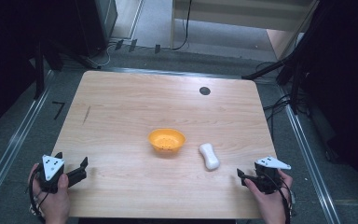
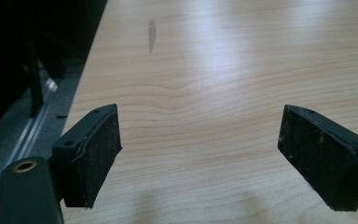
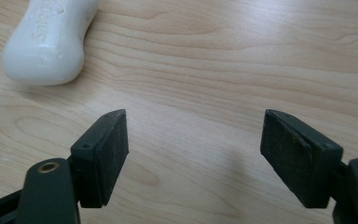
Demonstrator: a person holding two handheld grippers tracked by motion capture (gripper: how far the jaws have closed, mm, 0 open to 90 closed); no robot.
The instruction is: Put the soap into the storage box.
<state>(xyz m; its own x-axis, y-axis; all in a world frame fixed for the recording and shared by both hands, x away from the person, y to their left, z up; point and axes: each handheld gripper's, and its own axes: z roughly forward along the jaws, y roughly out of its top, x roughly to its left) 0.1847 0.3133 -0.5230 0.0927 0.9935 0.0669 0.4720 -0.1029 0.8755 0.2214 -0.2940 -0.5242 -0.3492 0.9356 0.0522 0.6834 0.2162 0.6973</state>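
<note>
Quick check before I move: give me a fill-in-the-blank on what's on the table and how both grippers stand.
1. The bar of soap lies on the table beside the orange ____, not in it.
2. Both the left gripper and the right gripper have their jaws ____.
3. The soap lies nearer the ____ gripper.
4. The soap's colour is ____.

Missing words: bowl; open; right; white
</note>
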